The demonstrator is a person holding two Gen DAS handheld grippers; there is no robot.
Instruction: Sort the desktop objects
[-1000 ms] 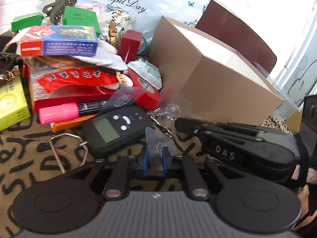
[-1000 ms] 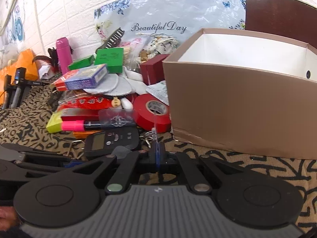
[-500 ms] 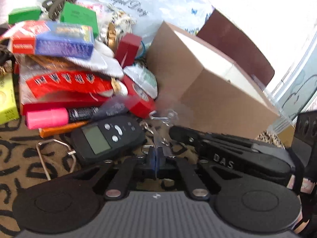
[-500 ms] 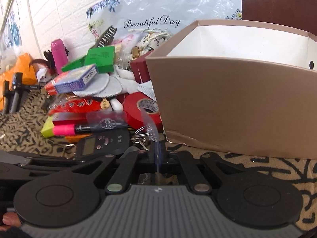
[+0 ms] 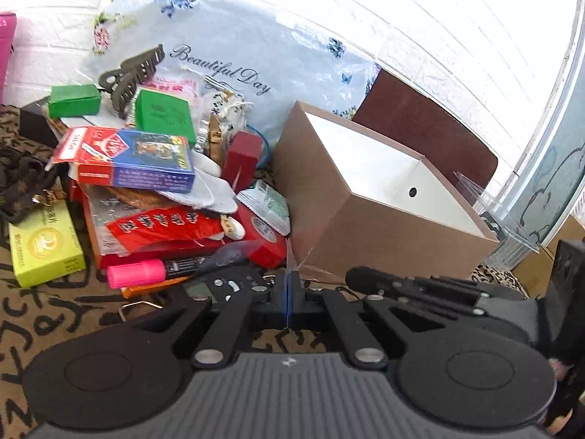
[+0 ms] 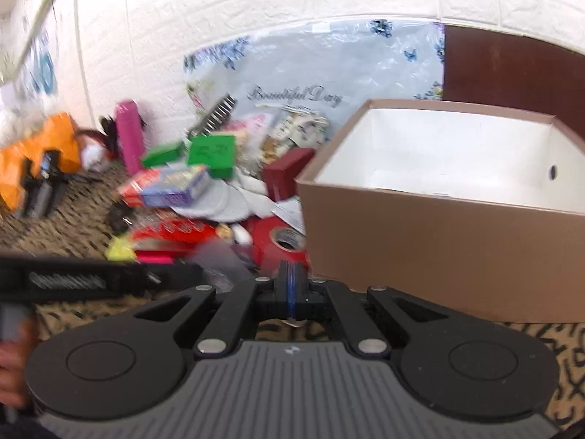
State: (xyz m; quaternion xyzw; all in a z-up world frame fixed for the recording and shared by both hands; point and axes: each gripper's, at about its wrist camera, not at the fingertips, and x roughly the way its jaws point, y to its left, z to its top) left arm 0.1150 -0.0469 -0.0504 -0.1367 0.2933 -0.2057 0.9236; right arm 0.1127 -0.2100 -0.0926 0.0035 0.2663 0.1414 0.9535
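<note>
My left gripper (image 5: 290,285) is shut on the edge of a small clear plastic bag (image 5: 292,256), which sticks up thin between its pads. My right gripper (image 6: 290,281) is shut too, with a scrap of the same clear plastic at its pads and a grey blur of the bag (image 6: 219,256) to its left. Both hover just in front of an open brown box (image 5: 384,226) with a white inside (image 6: 438,153). In the left wrist view the right gripper (image 5: 351,276) lies close on the right.
A heap lies left of the box: a card pack (image 5: 139,161), a pink marker (image 5: 139,272), a black digital device (image 5: 219,285), red tape (image 6: 285,241), green boxes (image 5: 164,113) and a hair claw (image 5: 135,73). A floral bag (image 5: 237,55) leans on the wall.
The left gripper's jaws closed on the clear plastic bag. Both grippers rose with it, so the inside of the box now shows.
</note>
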